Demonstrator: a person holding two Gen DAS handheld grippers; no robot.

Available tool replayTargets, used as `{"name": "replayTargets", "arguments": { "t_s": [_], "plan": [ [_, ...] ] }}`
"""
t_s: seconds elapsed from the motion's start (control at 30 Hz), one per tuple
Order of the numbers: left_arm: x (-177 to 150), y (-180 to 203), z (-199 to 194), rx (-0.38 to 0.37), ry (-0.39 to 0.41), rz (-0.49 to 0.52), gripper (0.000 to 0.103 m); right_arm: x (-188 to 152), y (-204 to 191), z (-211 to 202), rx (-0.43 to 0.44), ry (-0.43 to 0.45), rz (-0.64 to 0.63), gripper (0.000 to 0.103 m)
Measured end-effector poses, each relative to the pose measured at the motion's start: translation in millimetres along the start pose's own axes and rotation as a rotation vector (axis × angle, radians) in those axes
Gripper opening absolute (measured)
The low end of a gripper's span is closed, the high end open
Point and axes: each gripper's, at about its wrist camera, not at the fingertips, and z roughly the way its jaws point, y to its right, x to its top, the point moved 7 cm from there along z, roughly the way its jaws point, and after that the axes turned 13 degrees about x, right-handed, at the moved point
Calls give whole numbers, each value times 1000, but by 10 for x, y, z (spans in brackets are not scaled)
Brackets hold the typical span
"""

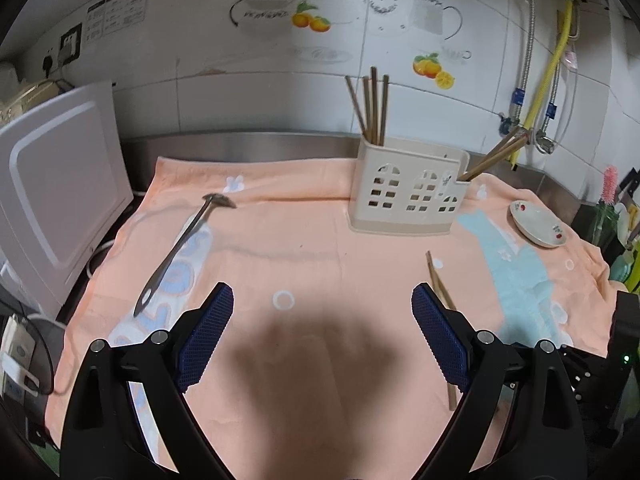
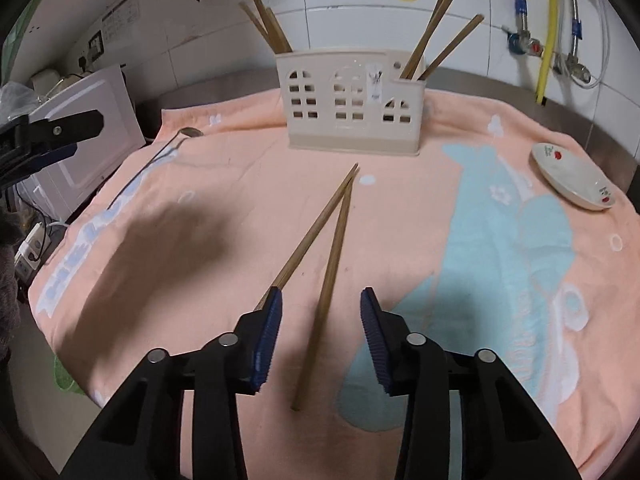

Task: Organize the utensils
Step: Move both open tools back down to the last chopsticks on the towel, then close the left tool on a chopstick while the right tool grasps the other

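A pair of wooden chopsticks [image 2: 343, 220] lies in a narrow V on the peach towel [image 2: 240, 168]. My right gripper [image 2: 322, 298] hangs low over their near ends. One stick runs between the blue pads without touching them, and the other passes under the left pad. My left gripper [image 1: 322, 296] stands wide open over bare towel [image 1: 300, 240], with nothing between its fingers. A metal spoon [image 1: 184, 248] lies ahead to its left, and the chopsticks [image 1: 436, 272] lie beside its right finger. The cream utensil holder [image 1: 408, 196] [image 2: 348, 100] stands at the back with several chopsticks [image 1: 374, 108] in it.
A small white dish [image 2: 572, 178] [image 1: 538, 224] sits on the towel at the right. A white appliance [image 1: 60, 184] stands at the left edge of the counter. Pipes and a yellow hose [image 1: 556, 56] run down the tiled wall at the back right.
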Motion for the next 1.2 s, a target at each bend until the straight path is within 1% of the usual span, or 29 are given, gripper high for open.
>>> {"name": "replayTargets", "arguments": {
  "t_s": [0.13,0.17,0.23,0.47,0.77,0.87,0.97,1.2],
  "plan": [
    [-58,-40,37,2,-16,-9,90,-23,2,92,0,-6,20,30],
    [-69,-49,47,2,-20,-10,90,-30,6,116,1,-10,28,27],
    [-89,-62,61,-1,-25,-13,90,-43,8,155,2,-15,35,24],
    [-159,-63,134,-4,-50,-11,90,-35,47,261,-11,-22,60,18],
    [-221,-33,203,-6,-75,-10,90,-68,121,385,-12,-52,83,13],
    [-235,-15,234,-5,-84,-9,90,-72,123,398,-18,-51,77,12],
    [-264,13,258,-8,-93,-4,90,-70,125,405,-33,-51,66,9],
    [-309,67,273,-16,-107,2,90,-66,148,366,-39,-40,65,8]
  ]
}}
